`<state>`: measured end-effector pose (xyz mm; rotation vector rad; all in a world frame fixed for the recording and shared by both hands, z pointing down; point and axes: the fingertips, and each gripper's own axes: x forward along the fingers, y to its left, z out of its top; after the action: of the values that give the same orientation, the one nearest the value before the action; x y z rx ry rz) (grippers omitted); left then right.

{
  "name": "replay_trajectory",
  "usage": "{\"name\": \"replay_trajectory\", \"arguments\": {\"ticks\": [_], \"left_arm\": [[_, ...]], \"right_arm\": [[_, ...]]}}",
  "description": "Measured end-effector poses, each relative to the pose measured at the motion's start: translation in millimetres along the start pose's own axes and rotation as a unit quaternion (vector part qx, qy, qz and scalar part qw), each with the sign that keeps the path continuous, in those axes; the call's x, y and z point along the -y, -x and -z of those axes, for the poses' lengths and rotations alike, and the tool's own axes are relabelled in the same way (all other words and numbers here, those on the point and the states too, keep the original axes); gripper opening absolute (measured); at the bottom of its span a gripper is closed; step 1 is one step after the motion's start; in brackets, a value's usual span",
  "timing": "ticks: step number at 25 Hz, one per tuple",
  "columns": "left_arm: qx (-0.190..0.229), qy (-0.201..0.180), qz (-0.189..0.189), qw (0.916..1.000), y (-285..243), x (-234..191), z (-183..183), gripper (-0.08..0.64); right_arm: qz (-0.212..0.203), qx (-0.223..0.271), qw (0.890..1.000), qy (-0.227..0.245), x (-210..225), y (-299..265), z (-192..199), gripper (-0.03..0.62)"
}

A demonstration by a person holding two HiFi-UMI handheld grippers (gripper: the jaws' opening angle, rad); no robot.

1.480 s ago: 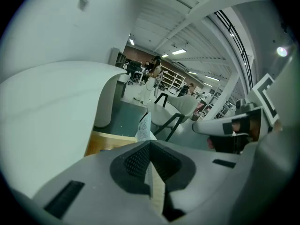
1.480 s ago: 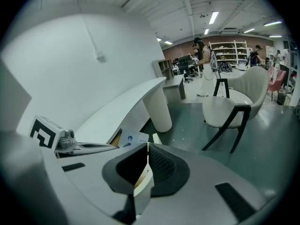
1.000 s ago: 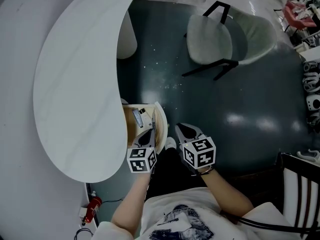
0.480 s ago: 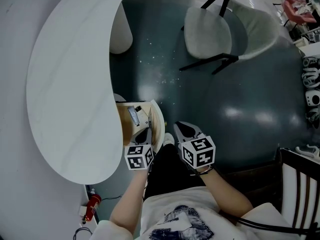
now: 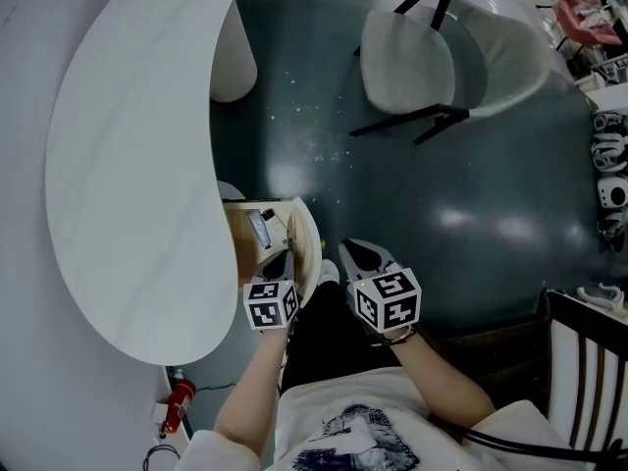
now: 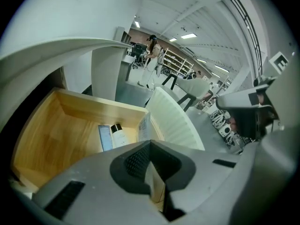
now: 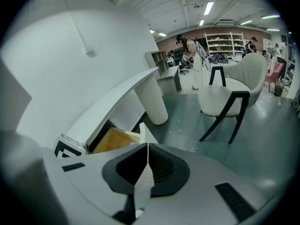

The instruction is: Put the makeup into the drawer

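Left tool [image 5: 278,263] lowered; one bottle [image 6: 121,136] in one drawer [image 6: 93,104].

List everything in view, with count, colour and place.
table top: one, white, left side of the head view
drawer: one, light wood with a white ribbed front, pulled open under the table top
bottle: one, white with a black cap, lying in the drawer
flat pack: one, pale blue, beside the bottle
carton: one, white and printed, against the drawer front
chair: one, white with black legs, on the dark floor
fire extinguisher: one, red, on the floor by the table
left gripper: one, grey, shut, at the drawer's near end
right gripper: one, grey, shut, beside the drawer
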<state>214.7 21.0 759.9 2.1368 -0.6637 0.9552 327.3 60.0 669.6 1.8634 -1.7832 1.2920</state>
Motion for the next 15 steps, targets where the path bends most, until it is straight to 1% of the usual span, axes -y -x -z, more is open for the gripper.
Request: {"name": "replay_trajectory", "arguments": {"ticks": [11,15], "left_arm": [[-0.011,-0.002,-0.017,0.9998,-11,-9,1,0.037],[-0.012,-0.001,-0.033,0.9994,-13,-14,1,0.037]], "right_arm": [[0.000,-0.003,1.000,-0.002,5,-4,1,0.023],[-0.001,-0.003,1.000,-0.005,8,-4,2,0.023]]}}
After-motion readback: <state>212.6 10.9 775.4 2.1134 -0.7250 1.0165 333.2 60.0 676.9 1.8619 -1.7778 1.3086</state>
